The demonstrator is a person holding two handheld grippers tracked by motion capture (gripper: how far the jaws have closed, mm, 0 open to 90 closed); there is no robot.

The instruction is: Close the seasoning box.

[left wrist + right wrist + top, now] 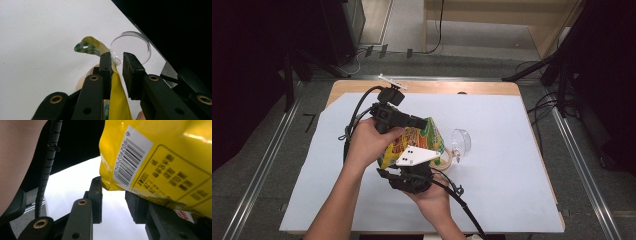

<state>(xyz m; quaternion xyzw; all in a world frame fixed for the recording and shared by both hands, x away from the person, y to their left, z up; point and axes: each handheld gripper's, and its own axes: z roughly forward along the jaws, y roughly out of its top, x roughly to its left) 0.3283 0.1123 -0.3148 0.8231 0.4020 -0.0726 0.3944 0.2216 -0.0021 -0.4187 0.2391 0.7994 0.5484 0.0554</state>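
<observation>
A yellow snack bag (432, 137) hangs tilted above the white sheet, its green-checked top flap (87, 46) pointing at a clear glass bowl (461, 142). My left gripper (424, 124) comes in from the far side. It is shut on the bag's upper part (118, 100), which runs up between the jaws and lies against the left pad (106, 67). My right gripper (409, 167), with its pale plate (417, 156) on top, sits under the bag from the near side. The bag's barcoded lower corner (162, 157) is wedged at its jaw tips (113, 195).
A white sheet (492, 190) covers the wooden table (437, 87). A round tan disc (444, 161) lies just in front of the glass bowl (131, 46). Cables trail from both grippers. Dark stands and floor rails flank the table on both sides.
</observation>
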